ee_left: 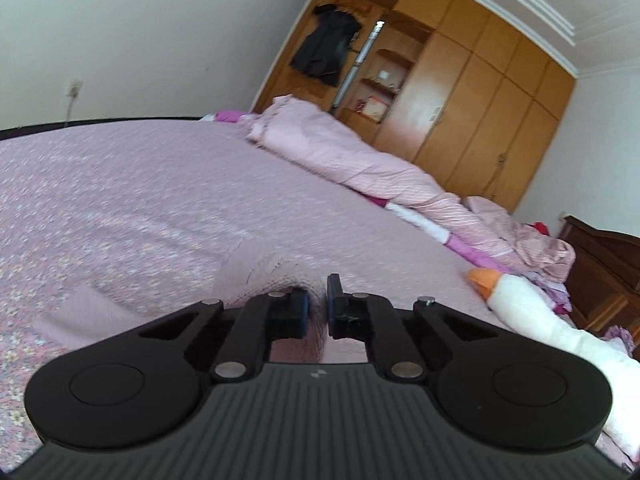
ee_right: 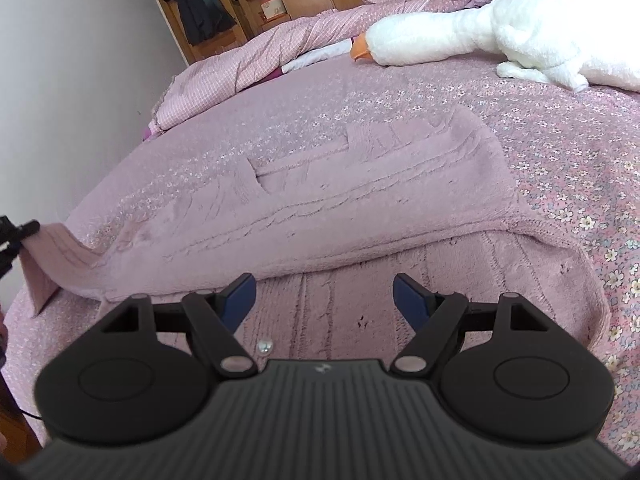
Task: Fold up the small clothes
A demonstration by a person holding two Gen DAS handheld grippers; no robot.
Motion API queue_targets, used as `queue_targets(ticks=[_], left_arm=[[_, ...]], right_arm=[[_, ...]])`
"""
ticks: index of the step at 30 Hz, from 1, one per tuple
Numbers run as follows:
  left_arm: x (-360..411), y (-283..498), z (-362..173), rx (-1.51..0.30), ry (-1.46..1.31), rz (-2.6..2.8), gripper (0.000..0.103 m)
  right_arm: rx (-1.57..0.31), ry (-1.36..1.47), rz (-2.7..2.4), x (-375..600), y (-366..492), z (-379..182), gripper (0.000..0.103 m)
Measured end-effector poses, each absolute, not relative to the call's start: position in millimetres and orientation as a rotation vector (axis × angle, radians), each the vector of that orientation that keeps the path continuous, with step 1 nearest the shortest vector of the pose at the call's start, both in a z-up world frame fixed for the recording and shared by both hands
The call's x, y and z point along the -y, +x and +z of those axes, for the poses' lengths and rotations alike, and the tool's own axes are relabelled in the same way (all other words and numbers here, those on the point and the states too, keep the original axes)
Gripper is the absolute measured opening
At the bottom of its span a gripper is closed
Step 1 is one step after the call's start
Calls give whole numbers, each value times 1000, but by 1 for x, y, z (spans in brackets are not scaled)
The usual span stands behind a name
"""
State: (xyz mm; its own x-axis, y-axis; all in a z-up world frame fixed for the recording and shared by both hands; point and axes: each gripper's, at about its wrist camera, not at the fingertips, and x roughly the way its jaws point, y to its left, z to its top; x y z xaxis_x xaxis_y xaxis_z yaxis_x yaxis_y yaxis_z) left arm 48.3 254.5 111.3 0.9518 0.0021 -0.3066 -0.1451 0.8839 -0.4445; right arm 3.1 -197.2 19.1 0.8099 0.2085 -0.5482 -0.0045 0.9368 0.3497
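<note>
No text, number or brand name is showing clearly enough to read in either view. Only a small pale mark is sitting on the ribbed grey body of the left gripper (ee_left: 318,312) and the same mark on the right gripper (ee_right: 324,300), too small to make out. A box (ee_left: 373,107) on the wardrobe shelf is showing a pattern, but it is blurred.

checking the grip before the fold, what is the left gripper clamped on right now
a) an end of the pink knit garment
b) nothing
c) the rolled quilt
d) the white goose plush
a: the left gripper has its jaws pinched on pink knit garment fabric, and the right wrist view shows that end lifted off the bed.
</note>
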Motion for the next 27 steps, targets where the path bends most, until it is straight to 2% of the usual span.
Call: queue_targets(ticks=[17,27], left_arm=[[-139,42,147,-311,-413,-108,9],[-57,62,118,-432,-354,-220,9]], right_arm=[[-581,430,106,220,-1,13,77],[-573,498,91,241,-6,7,77]])
